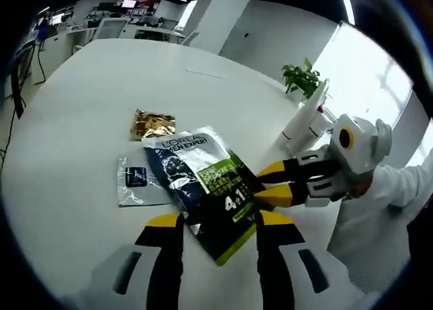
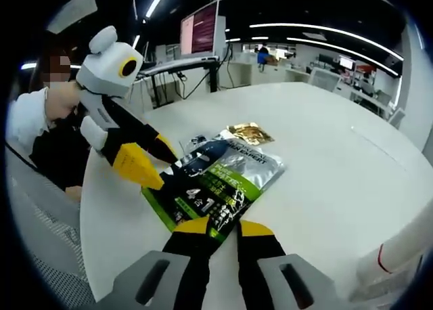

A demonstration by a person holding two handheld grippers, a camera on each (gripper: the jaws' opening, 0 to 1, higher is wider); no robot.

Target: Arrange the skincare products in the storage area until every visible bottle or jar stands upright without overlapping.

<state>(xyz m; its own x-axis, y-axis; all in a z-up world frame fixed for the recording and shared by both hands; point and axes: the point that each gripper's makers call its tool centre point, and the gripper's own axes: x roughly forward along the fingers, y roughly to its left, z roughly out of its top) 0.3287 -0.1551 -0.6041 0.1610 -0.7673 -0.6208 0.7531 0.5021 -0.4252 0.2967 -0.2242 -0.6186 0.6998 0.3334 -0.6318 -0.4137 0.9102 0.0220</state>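
A dark blue and green L'Oreal Men Expert packet [image 1: 206, 188] [image 2: 223, 181] lies on the round white table [image 1: 81, 107] [image 2: 338, 161]. My left gripper [image 1: 220, 222] [image 2: 150, 158] is open, one jaw on each side of the packet's near corner. My right gripper [image 2: 223, 226] [image 1: 260, 186] comes in from the side with its jaws nearly together on the packet's edge. A grey sachet [image 1: 135, 181] is half under the packet. A gold sachet [image 1: 153, 125] [image 2: 250, 132] lies just beyond it. A white bottle [image 1: 306, 126] [image 2: 399, 249] stands at the table's edge.
A small green plant [image 1: 302, 76] stands behind the white bottle. The person's white sleeve [image 1: 399, 188] [image 2: 24, 120] is close to the table. Desks and monitors [image 2: 199, 29] fill the room beyond, and a mesh chair [image 2: 40, 215] is near the table.
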